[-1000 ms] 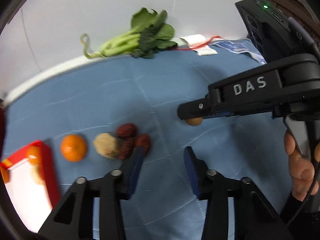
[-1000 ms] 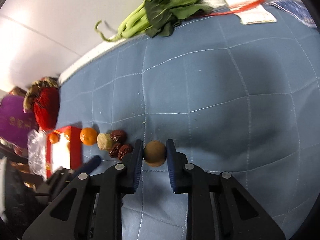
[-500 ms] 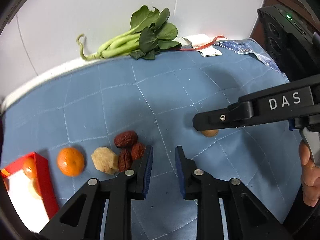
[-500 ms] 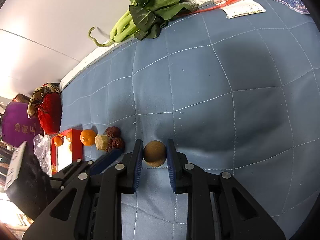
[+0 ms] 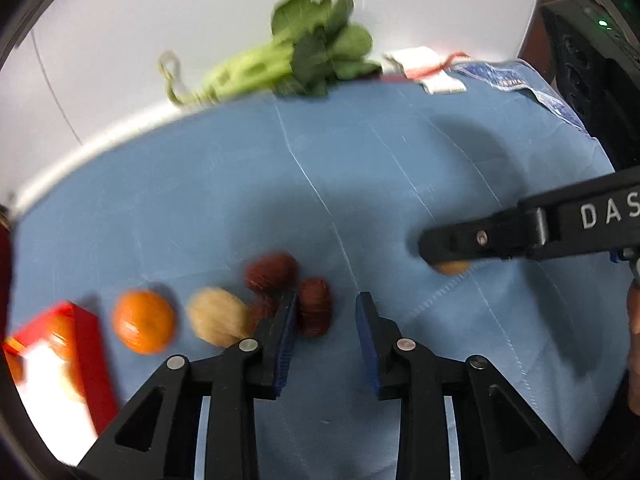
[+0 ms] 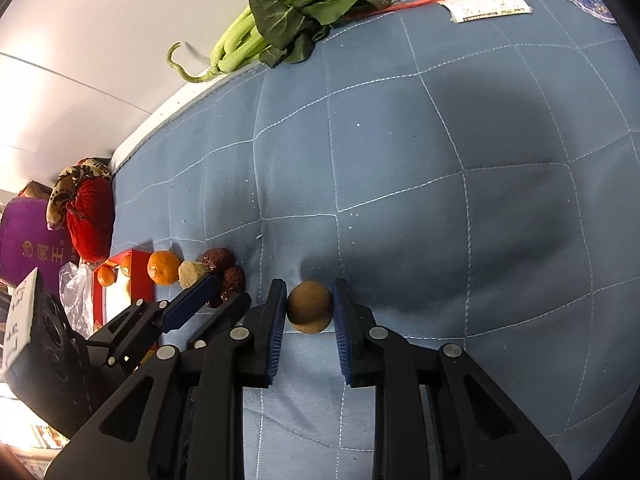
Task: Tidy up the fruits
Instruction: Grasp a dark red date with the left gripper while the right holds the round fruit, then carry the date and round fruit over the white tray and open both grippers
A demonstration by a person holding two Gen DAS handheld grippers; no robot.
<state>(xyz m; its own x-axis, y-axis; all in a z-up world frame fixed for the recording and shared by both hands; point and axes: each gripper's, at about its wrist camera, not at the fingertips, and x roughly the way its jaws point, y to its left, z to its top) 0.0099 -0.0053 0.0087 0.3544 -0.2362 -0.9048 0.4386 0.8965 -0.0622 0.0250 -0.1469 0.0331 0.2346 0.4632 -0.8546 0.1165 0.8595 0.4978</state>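
Observation:
My right gripper (image 6: 309,300) is shut on a round brown fruit (image 6: 310,306), which rests on or just above the blue quilted cloth (image 6: 440,160). In the left wrist view only a sliver of that fruit (image 5: 451,267) shows under the right gripper's finger. My left gripper (image 5: 326,308) is open and empty, its left finger right beside several red dates (image 5: 314,306). A pale lumpy fruit (image 5: 218,320) and an orange (image 5: 143,322) lie in a row left of the dates. The same row shows in the right wrist view: orange (image 6: 163,267), pale fruit (image 6: 190,273), dates (image 6: 224,266).
A red box (image 5: 86,344) holding small oranges stands at the row's left end. Leafy greens (image 6: 288,4) lie at the cloth's far edge by the white wall. Paper tags and a plastic packet (image 6: 492,4) lie at the far right. A red pouch (image 6: 90,220) and purple box (image 6: 28,240) sit off the left edge.
My left gripper opened a little and swung slightly, its view now blurred. The right gripper stays shut on the brown fruit and has shifted to the right, away from the dates.

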